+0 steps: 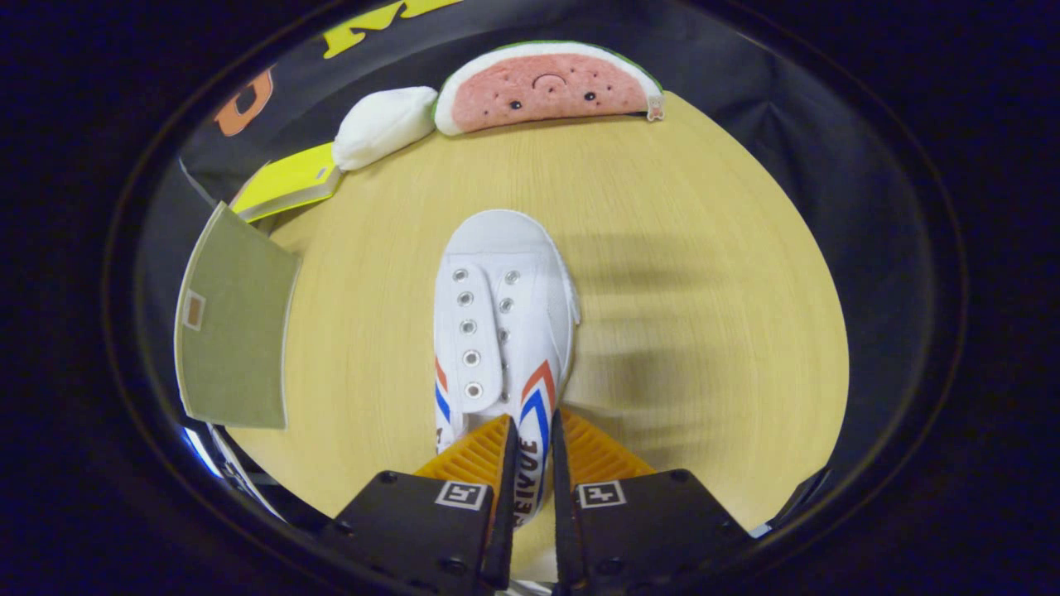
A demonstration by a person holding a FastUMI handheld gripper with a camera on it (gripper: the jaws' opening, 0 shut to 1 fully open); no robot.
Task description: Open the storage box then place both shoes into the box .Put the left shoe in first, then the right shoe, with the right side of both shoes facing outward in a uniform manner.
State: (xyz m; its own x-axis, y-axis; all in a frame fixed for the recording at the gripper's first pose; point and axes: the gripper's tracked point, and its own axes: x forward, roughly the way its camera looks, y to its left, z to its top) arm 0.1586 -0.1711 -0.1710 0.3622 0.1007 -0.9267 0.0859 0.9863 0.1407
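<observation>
**Shoe clamped at side wall, lifted view over table**

Gripper view. Surface: pale wooden table [679,273] with light grain, backed by the booth's black cloth wall. Soft shadows fall on the wood to the right of the shoe.

Task item: white canvas lace-less sneaker with metal eyelets and red and blue stripes on its side [497,331]. It points away from the camera, toe toward the far side of the table, heel end at the fingers. Whether it rests on the wood or hangs just above it cannot be told.

Gripper [530,447]: nearly closed, fingers almost parallel with only a narrow gap. The gap is taken up by the shoe's striped side wall near the heel; both ribbed pads press on it.

Other items: olive-green fabric storage box panel with a small label patch [236,323] stands left of the shoe, well apart from it. Beyond it lies a yellow-covered book [286,186], touched by a white rounded plush [385,124]. Beside that, at the far table edge, sits a watermelon-slice plush toy [546,87] with a small face.
</observation>
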